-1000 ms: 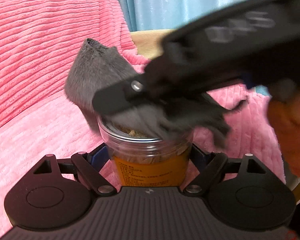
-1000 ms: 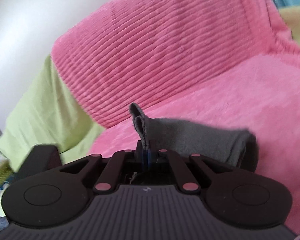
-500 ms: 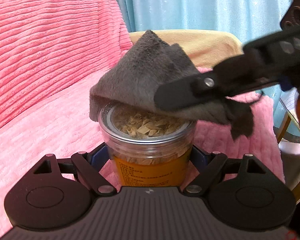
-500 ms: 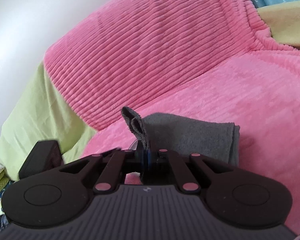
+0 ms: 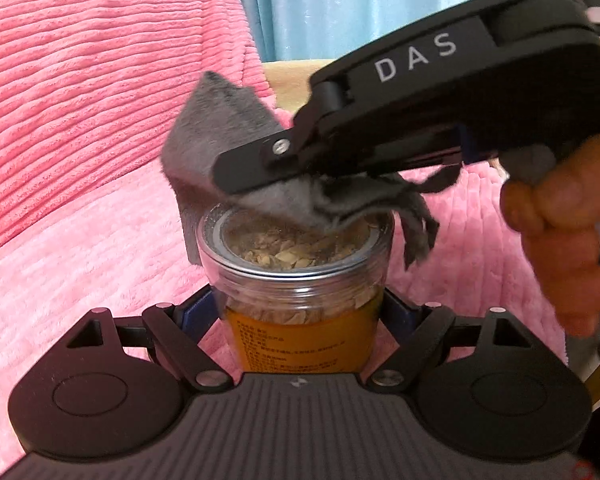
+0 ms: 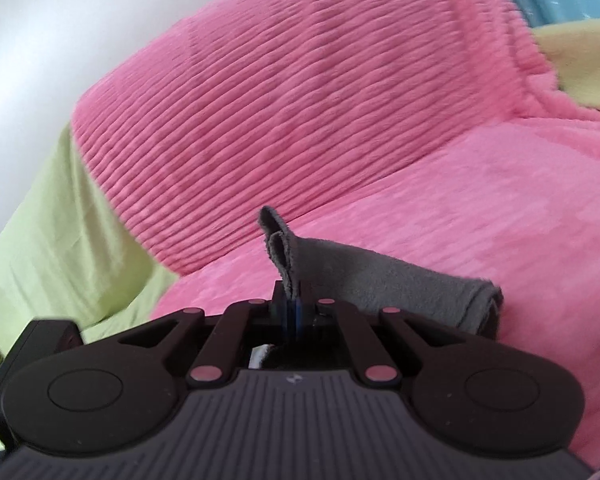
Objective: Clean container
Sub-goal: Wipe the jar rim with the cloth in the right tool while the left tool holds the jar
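Behind your work: ribbed pink blanket point(image 6: 320, 112) over a seat | light-blue curtain point(image 5: 340, 4) | lime-green cloth point(image 6: 60, 248) to its left | white wall point(image 6: 40, 32)

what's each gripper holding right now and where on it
Left gripper clamps the clear jar around its lower labelled body. Right gripper pinches the grey cloth by a bunched edge.

Right gripper point(image 6: 292, 304), jaws closed together on a folded grey cloth point(image 6: 380, 284) whose free end trails to the right. Behind lies a ribbed pink blanket point(image 6: 320, 112), with a green sheet point(image 6: 60, 240) at left.
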`<state>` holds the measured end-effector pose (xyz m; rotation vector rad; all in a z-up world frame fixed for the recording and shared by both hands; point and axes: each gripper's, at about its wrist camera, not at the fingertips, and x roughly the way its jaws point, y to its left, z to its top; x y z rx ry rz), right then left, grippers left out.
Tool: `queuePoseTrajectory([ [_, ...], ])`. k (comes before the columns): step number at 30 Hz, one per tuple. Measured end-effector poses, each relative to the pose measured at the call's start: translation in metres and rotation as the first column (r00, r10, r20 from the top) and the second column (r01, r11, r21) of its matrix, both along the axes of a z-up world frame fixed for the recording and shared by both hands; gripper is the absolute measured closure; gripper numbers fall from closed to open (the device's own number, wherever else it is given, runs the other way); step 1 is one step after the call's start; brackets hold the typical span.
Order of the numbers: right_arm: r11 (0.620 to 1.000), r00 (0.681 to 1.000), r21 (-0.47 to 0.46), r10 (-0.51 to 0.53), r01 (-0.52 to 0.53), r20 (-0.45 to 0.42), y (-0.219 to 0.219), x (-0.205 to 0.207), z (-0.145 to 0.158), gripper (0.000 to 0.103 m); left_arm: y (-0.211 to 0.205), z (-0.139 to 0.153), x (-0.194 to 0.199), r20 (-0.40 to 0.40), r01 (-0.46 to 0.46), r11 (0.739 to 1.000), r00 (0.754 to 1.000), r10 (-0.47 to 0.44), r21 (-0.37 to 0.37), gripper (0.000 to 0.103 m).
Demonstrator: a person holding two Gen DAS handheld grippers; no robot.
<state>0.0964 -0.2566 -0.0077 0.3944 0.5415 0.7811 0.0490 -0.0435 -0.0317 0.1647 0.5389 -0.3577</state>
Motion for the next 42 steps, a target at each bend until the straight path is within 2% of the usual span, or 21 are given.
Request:
queuePoseTrajectory([
  [8,0.999,0.999,-0.008,0.034,-0.034,-0.024,-0.026,-0.028,0.001,0.102,-0.003,-0.002,0.000,0.001,0.004,1.000,1.000,-0.004,0.004,0.019],
  [11,0.997,0.997,-0.001,0.072,-0.072,-0.025,-0.019,-0.035,0.001,0.102,-0.030,-0.001,-0.053,0.000,0.007,1.000,1.000,-0.007,0.018,0.019],
  [17,0.995,0.995,0.018,0.098,-0.097,-0.025,-0.001,-0.024,-0.001,0.102,-0.032,-0.002,-0.071,0.003,0.010,1.000,1.000,-0.011,0.025,0.019],
  [23,0.999,1.000,0.037,0.026,-0.026,-0.017,-0.008,-0.005,-0.005,0.103,-0.033,-0.008,-0.092,0.004,0.012,1.000,1.000,-0.012,0.023,0.019],
  [28,1.000,1.000,0.018,0.008,-0.008,-0.012,-0.026,-0.014,-0.006,0.102,-0.014,-0.010,-0.075,0.007,0.016,0.999,1.000,-0.016,0.028,0.019],
  [35,0.996,0.996,0.006,0.090,-0.090,-0.015,-0.025,-0.042,-0.002,0.102,-0.007,-0.006,-0.066,0.007,0.025,0.999,1.000,-0.025,0.031,0.018],
  [39,0.992,0.992,0.011,0.124,-0.124,-0.011,-0.008,-0.034,-0.001,0.102,-0.005,-0.006,-0.070,0.005,0.033,0.999,0.999,-0.033,0.032,0.019],
  [42,0.995,0.995,0.001,0.100,-0.100,0.003,-0.002,-0.020,-0.001,0.102,-0.005,-0.007,-0.069,0.004,0.033,0.999,0.999,-0.034,0.032,0.019],
])
